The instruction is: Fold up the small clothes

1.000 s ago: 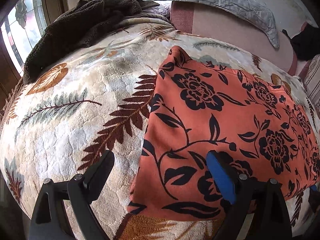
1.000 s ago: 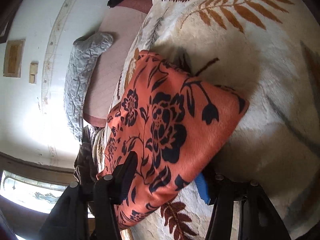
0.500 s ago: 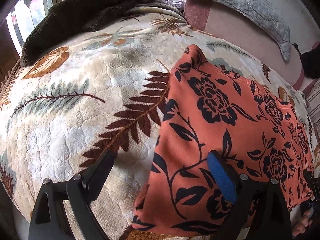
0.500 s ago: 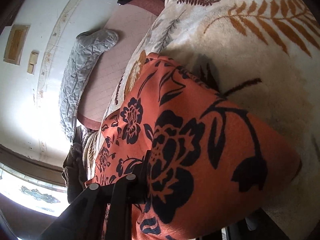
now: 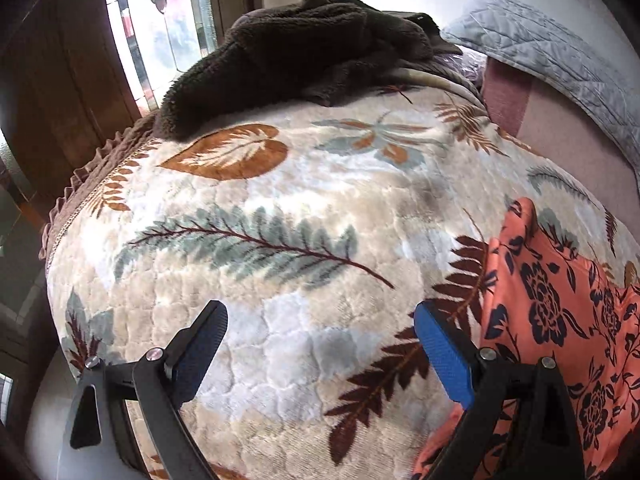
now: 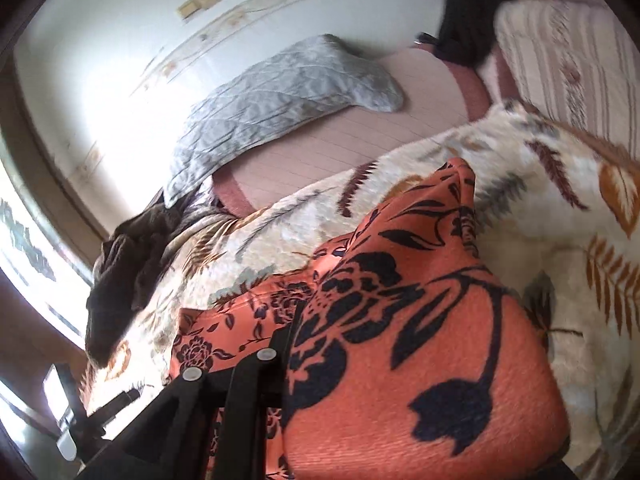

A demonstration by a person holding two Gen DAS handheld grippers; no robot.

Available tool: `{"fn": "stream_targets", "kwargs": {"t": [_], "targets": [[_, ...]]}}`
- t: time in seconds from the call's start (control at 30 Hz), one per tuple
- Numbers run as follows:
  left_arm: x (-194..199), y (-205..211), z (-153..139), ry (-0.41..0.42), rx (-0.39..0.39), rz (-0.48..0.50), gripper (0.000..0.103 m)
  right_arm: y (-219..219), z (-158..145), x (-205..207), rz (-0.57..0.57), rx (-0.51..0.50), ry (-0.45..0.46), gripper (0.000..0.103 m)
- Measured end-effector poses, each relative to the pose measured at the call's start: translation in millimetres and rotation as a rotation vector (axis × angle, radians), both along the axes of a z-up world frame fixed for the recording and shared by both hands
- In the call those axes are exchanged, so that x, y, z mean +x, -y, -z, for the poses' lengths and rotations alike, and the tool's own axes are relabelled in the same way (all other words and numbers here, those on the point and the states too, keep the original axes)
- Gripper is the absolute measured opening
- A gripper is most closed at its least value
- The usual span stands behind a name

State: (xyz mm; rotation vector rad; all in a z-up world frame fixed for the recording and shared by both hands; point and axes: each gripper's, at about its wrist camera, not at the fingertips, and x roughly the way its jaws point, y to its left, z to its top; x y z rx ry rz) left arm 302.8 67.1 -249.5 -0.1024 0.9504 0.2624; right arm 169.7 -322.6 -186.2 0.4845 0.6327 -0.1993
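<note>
An orange garment with black flowers [image 5: 560, 312] lies on the leaf-patterned blanket [image 5: 280, 208] at the right of the left wrist view. My left gripper [image 5: 320, 336] is open and empty above the blanket, left of the garment. In the right wrist view the garment [image 6: 420, 340] is lifted and fills the lower frame. My right gripper is shut on its edge; one black finger [image 6: 288, 344] shows and the other is hidden under the cloth.
A dark brown fleece throw [image 5: 304, 48] lies heaped at the far end of the bed by the window [image 5: 160, 20]. A grey quilted pillow [image 6: 272, 108] rests on a pink sheet [image 6: 340, 148]. The blanket's ruffled edge [image 5: 68, 208] drops off at the left.
My left gripper swung left off the garment and now hangs over bare blanket. My right gripper closed on the garment's edge and lifted it, folding it up toward the camera.
</note>
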Motion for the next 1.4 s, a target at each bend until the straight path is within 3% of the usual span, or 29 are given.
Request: {"fn": "stream_targets", "kwargs": {"t": [0.1,0.17,0.23,0.33,0.4,0.43,0.5,0.53,0.63,0.73,0.93,0.97,1.07,1.17,1.2,1.3,1.4], "targets": [[-2,-22,-3,0.009,0.013,-0.062,0.094,-60,-13,23,-0.117,-0.117,-0.035,0.019],[-4,-37,-4,0.011,-0.007,-0.097,0.094,-101,-7,38,-0.195,-0.160,-0.083,0.018],[-5,-50,-5,0.013,-0.028,-0.129,0.094,-142,14,50,-0.278,-0.170,-0.147,0.019],[-6,-65,-6,0.017,-0.058,-0.163,0.094,-184,63,66,-0.348,-0.085,-0.289,0.027],[-7,-70,-5,0.019,-0.075,-0.172,0.094,-199,87,69,-0.391,-0.035,-0.339,0.041],[-7,-71,-6,0.021,-0.083,-0.169,0.094,-203,88,64,-0.397,-0.046,-0.311,0.046],[-7,-69,-7,0.027,-0.095,-0.150,0.094,-202,81,51,-0.467,0.013,-0.230,0.077],[-7,-67,-9,0.034,-0.093,-0.139,0.094,-199,77,45,-0.507,0.062,-0.204,0.079],[-9,-55,-16,0.070,-0.105,-0.090,0.094,-181,66,27,-0.585,0.153,-0.152,0.079],[-15,-34,-26,0.118,-0.152,0.018,0.094,-140,57,5,-0.505,0.209,-0.080,0.078],[-41,33,-52,0.256,-0.185,0.338,0.094,-59,58,-14,-0.299,0.232,-0.040,0.048],[-44,45,-53,0.253,-0.179,0.385,0.094,-51,60,-13,-0.286,0.242,-0.041,0.039],[-45,76,-40,0.189,-0.100,0.458,0.094,-46,74,0,-0.275,0.261,-0.103,0.037],[-33,96,-6,0.037,0.110,0.450,0.094,-50,97,3,-0.265,0.258,-0.155,0.036],[-30,94,6,-0.003,0.145,0.432,0.094,-50,99,2,-0.265,0.262,-0.153,0.035],[-22,80,18,-0.056,0.109,0.406,0.095,-46,92,10,-0.268,0.272,-0.145,0.035],[-21,79,20,-0.050,0.133,0.409,0.096,-38,78,29,-0.256,0.268,-0.097,0.036]]}}
